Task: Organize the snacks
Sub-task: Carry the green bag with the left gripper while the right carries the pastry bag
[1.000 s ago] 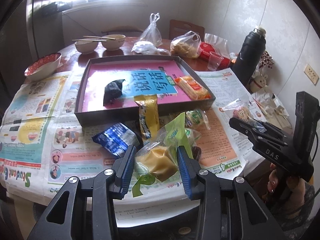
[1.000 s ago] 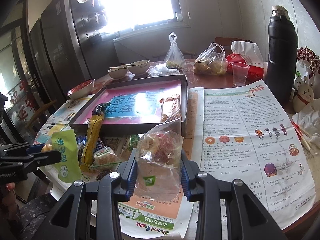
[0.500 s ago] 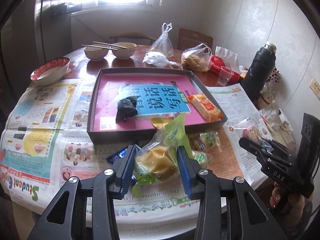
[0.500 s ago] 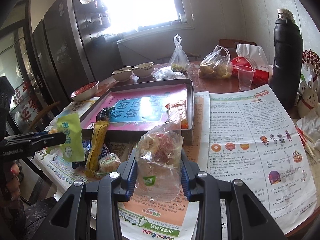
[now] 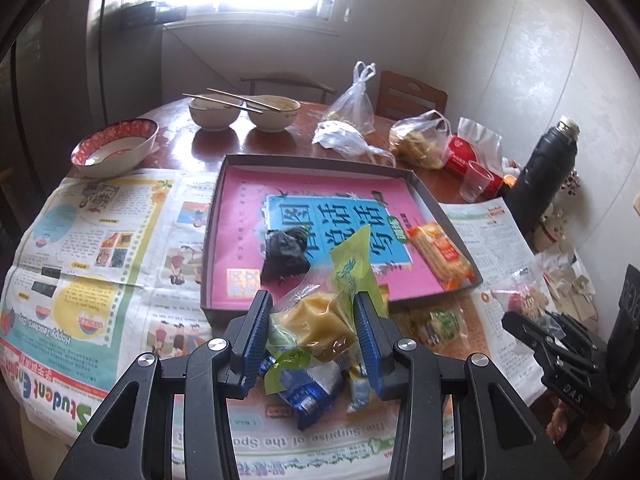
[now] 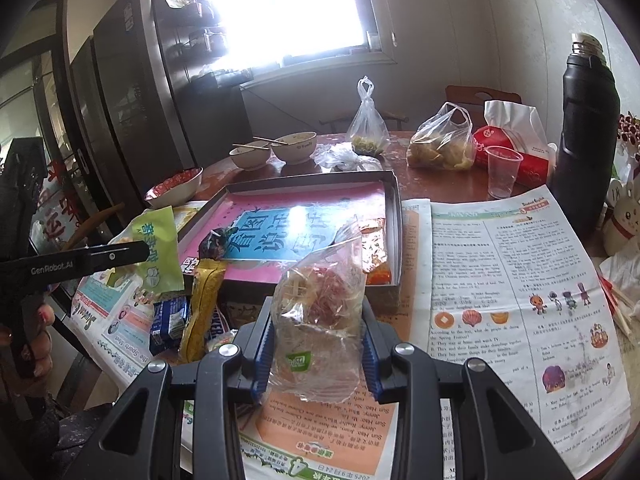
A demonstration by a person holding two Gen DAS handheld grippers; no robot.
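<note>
While the left gripper [image 5: 312, 330] clamps a yellow cake packet [image 5: 316, 322] | right gripper [image 6: 318, 344] clamps a clear snack bag [image 6: 320, 304] | loose snacks [image 6: 200, 312] crowd the tray's [image 6: 394, 200] near edge.

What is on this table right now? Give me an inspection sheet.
Surface: round wooden table, newspapers over its near half.
Job's things: tray holds a dark packet and an orange packet; loose snacks lie in front.
Clutter: bowls, plastic bags, cup, flask.
Grippers: left gripper grips a yellow cake packet; right gripper grips a clear bag.
Cables: nothing seen.
Surroundings: window, chair.
</note>
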